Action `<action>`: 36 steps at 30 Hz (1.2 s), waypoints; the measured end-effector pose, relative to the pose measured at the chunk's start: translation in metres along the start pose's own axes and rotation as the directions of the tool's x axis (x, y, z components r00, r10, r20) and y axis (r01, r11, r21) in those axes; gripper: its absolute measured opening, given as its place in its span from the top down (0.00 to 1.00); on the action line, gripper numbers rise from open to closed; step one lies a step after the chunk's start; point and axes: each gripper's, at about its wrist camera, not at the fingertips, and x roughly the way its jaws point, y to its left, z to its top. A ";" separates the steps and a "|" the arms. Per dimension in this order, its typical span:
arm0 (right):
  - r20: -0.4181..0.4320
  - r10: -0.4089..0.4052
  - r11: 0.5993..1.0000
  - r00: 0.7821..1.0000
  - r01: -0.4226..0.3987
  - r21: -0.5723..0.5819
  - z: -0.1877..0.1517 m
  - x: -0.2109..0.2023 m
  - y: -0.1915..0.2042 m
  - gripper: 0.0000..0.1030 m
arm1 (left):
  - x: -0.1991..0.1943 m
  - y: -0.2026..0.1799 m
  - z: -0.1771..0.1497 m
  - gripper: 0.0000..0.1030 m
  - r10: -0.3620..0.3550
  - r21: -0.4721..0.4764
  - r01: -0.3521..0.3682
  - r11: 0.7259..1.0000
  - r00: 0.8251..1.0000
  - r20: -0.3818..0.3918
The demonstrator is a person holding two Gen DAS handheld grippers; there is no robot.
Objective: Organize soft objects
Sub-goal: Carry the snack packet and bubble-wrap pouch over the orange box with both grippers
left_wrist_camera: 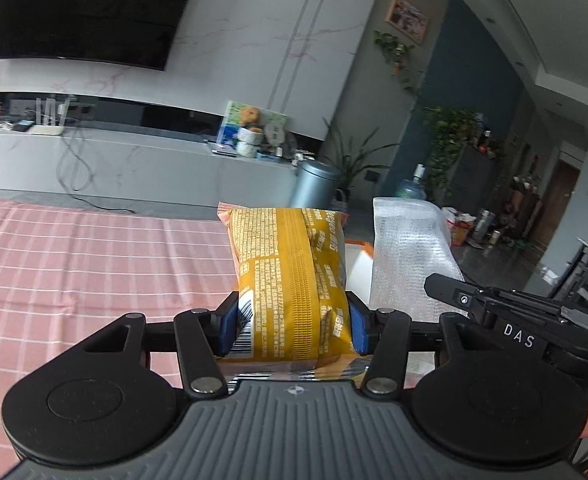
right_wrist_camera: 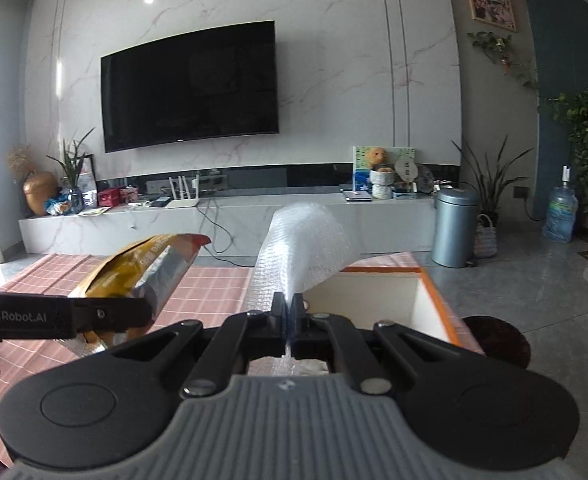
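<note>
My left gripper (left_wrist_camera: 292, 326) is shut on a yellow snack bag (left_wrist_camera: 290, 276), held upright above the pink checked tablecloth (left_wrist_camera: 94, 264). The bag also shows in the right wrist view (right_wrist_camera: 142, 272), to the left. My right gripper (right_wrist_camera: 288, 310) is shut on a sheet of bubble wrap (right_wrist_camera: 301, 244), which stands up over the near left corner of an orange-rimmed white box (right_wrist_camera: 425, 276). In the left wrist view the bubble wrap (left_wrist_camera: 409, 256) is just right of the bag, with the right gripper's body (left_wrist_camera: 505, 312) beside it.
A long marble TV console (right_wrist_camera: 254, 216) with a wall TV (right_wrist_camera: 190, 88) stands behind the table. A grey bin (right_wrist_camera: 453, 226), potted plants and a water bottle (right_wrist_camera: 559, 216) stand on the floor at the right. A dark round object (right_wrist_camera: 497, 344) lies right of the box.
</note>
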 end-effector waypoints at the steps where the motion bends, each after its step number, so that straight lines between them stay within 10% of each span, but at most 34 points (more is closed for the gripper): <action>1: -0.002 -0.010 1.000 1.000 0.010 -0.002 0.001 0.000 -0.006 1.00 | 0.004 -0.002 0.000 0.42 -0.015 -0.001 0.015 1.000 1.000 -0.003; 19: -0.230 -0.060 0.998 0.971 0.065 0.016 -0.023 0.055 -0.082 1.00 | 0.105 -0.040 -0.004 0.42 -0.045 0.142 0.081 0.987 0.970 -0.238; 36: -0.473 -0.061 0.981 0.879 -0.034 -0.191 -0.046 0.104 -0.072 0.93 | 0.128 -0.089 -0.041 0.41 0.107 0.467 0.079 0.881 0.927 -0.358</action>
